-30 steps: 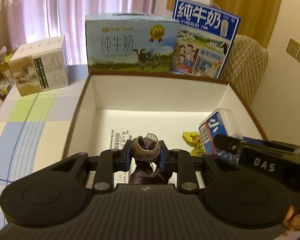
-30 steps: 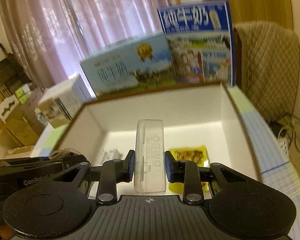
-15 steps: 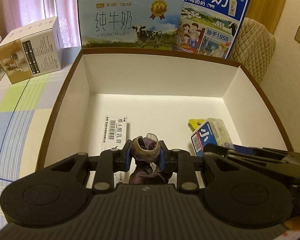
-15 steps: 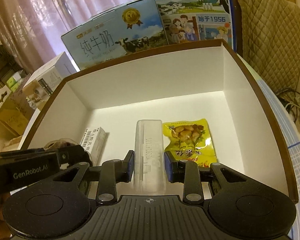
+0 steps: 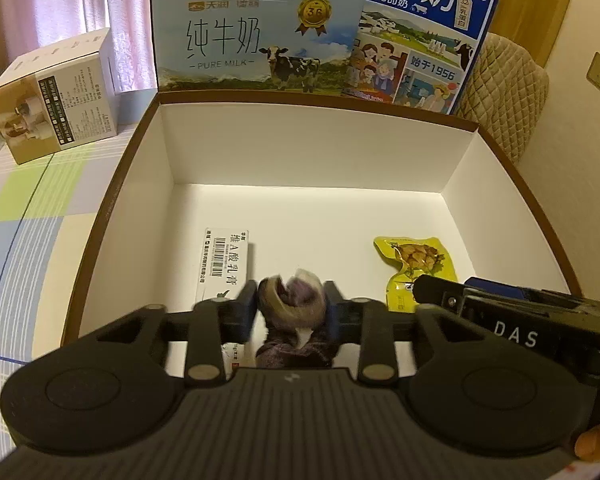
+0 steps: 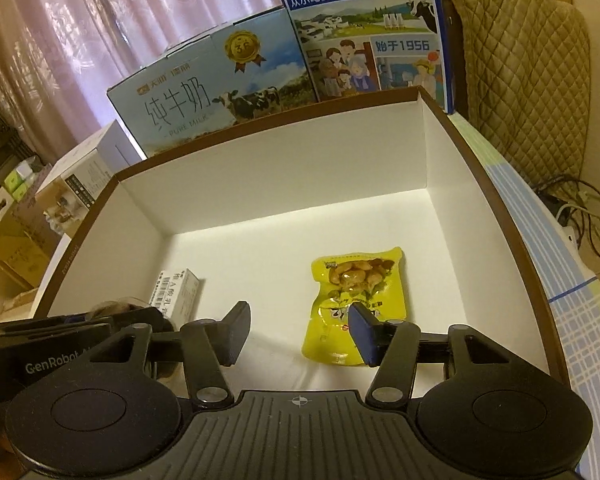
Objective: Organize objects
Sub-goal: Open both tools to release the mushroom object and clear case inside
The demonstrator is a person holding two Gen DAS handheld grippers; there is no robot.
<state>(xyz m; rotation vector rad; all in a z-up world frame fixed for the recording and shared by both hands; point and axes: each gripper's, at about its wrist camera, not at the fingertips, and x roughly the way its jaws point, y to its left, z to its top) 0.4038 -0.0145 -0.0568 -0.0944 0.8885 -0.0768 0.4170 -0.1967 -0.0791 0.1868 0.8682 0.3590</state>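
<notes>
While the left gripper hangs over the near edge of the white-lined box, its fingers pinch a small bundle of dark purple fabric. The bundle looks soft and crumpled, with a tan rim and a pale patch on top, and it is slightly blurred. On the box floor lie a white carton with a barcode at the left and a yellow snack pouch at the right, well apart. The right gripper holds nothing, its fingers spread wide above the box floor, the pouch just beyond its right finger. Two milk cartons stand behind the box on the checked counter.
</notes>
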